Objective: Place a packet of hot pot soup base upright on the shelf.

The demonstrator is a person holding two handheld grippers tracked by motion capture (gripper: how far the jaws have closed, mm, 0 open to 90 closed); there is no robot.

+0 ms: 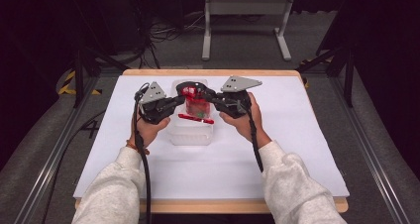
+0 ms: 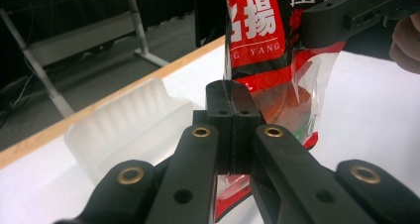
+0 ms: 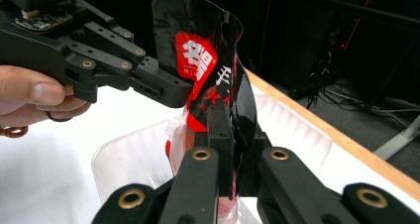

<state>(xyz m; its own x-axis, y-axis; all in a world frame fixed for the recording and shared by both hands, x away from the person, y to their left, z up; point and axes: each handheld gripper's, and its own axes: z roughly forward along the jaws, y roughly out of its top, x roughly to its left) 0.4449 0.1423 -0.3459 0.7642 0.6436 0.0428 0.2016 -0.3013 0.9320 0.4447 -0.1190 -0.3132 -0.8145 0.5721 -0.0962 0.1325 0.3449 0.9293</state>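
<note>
Red-and-black plastic snack packet (image 1: 194,99): hanging upright above clear ribbed plastic tub (image 1: 192,131) on white table (image 1: 297,135), left gripper (image 1: 179,101) and right gripper (image 1: 207,96) each pinching an opposite edge.

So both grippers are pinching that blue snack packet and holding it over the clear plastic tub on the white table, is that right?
Not quite: the snack packet is red and black, not blue, as the left gripper view shows. The rest holds: the left gripper and right gripper both pinch it over the clear plastic tub on the white table.
</note>
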